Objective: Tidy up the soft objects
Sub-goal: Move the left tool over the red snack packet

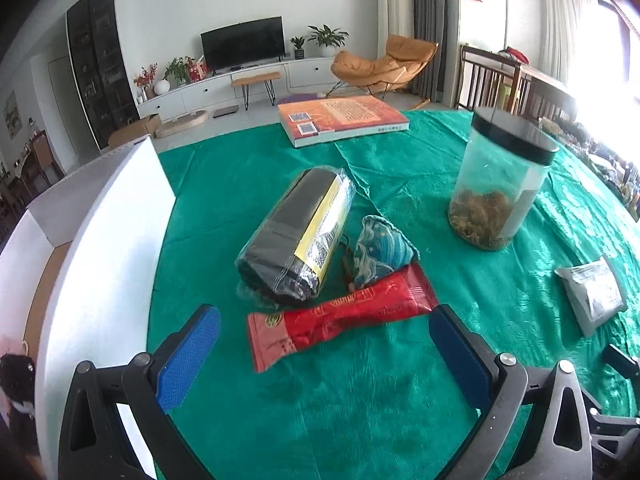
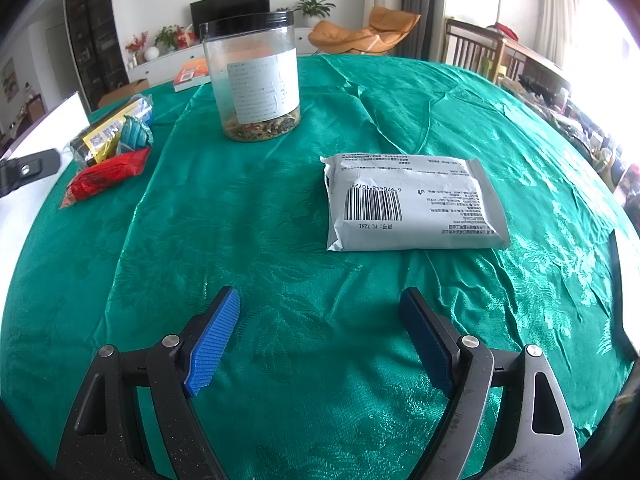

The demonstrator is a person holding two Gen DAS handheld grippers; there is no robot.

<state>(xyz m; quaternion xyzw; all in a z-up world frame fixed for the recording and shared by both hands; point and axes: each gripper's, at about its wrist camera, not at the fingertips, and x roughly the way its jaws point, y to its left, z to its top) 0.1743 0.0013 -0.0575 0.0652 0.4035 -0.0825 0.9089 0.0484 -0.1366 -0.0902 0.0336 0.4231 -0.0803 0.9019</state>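
Left wrist view. The left tool (image 1: 324,344) stands wide apart and holds nothing; its blue pads hang over the green cloth of the desk (image 1: 360,408). A red packet (image 1: 340,316) lies flat just ahead, its right end close beside the right pad; whether they touch cannot be told. Beyond it lie a dark wrapped roll with a yellow label (image 1: 296,236) and a small blue patterned pouch (image 1: 380,252), both close against the packet. A white box (image 1: 108,232) stands at the left edge of the desk, with a dark furry item (image 1: 18,392) partly in view beside it. A clear jar with a black lid (image 1: 500,176) stands toward the right, and a book (image 1: 344,118) lies at the far edge. A grey packet (image 1: 592,296) shows only in part near the right edge.

Right wrist view. The right tool (image 2: 320,336) is likewise spread wide and empty, over bare cloth. Here the grey packet (image 2: 412,204) is seen whole, barcode up, well apart from the fingers. The jar (image 2: 256,80) shows its white label, unseen from the other side. The red packet (image 2: 108,176), roll (image 2: 108,132) and pouch (image 2: 134,134) cluster near the left edge, with the book (image 2: 192,74) partly hidden behind the jar.
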